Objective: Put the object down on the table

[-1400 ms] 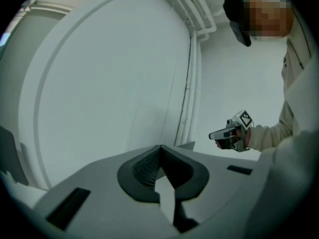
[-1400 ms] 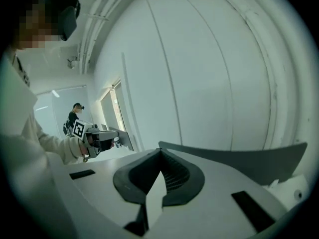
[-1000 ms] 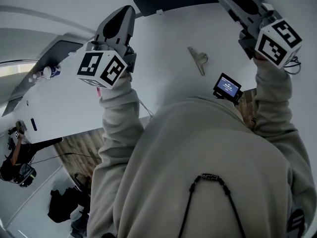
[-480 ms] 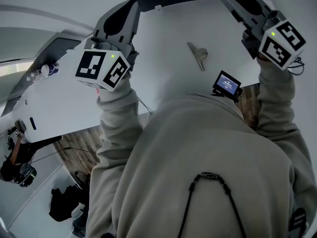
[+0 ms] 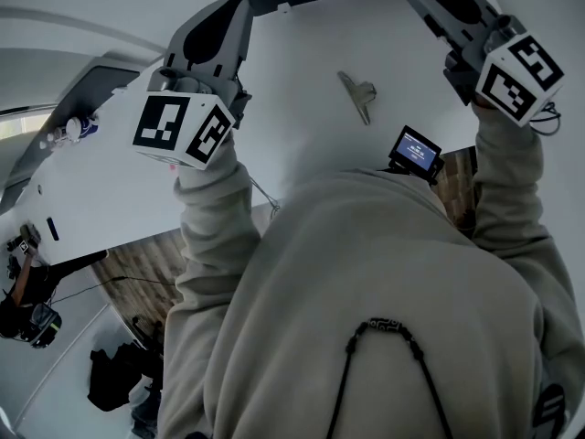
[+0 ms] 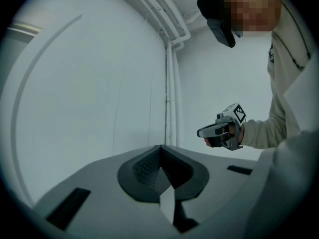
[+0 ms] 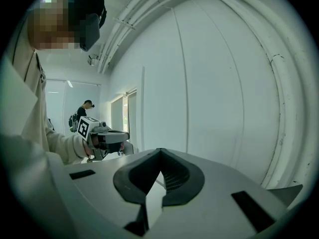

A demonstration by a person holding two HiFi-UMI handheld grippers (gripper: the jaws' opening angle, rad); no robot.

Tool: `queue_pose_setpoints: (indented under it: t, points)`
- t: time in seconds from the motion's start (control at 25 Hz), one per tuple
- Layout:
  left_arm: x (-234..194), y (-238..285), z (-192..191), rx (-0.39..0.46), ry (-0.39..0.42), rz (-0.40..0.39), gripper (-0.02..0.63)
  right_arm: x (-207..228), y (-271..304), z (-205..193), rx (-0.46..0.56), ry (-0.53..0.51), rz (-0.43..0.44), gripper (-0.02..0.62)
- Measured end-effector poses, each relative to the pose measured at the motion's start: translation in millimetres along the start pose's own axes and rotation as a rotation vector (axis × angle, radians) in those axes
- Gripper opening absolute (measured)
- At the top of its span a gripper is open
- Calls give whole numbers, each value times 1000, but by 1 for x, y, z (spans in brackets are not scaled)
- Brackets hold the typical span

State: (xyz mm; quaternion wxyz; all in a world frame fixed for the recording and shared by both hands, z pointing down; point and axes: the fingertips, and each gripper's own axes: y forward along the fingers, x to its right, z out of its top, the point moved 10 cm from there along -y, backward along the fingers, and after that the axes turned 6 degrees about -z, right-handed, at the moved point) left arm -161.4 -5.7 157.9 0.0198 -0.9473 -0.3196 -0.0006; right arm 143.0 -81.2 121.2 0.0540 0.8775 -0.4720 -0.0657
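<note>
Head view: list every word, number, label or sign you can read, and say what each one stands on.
Small screen device: pale lines on a lit blue display, too small to read.
Marker cube at picture left: black-and-white square codes, no letters or digits.
Marker cube at picture right: the same.
Nothing else carries readable text.

White table, small grey metal object lying flat on it, toward the near edge
</note>
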Motion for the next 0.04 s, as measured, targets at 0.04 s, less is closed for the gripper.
queue_pose_setpoints:
  t: [0.04]
  points:
    - [0, 0, 1, 1, 2, 1, 2, 0, -1, 0, 1, -2, -1, 18]
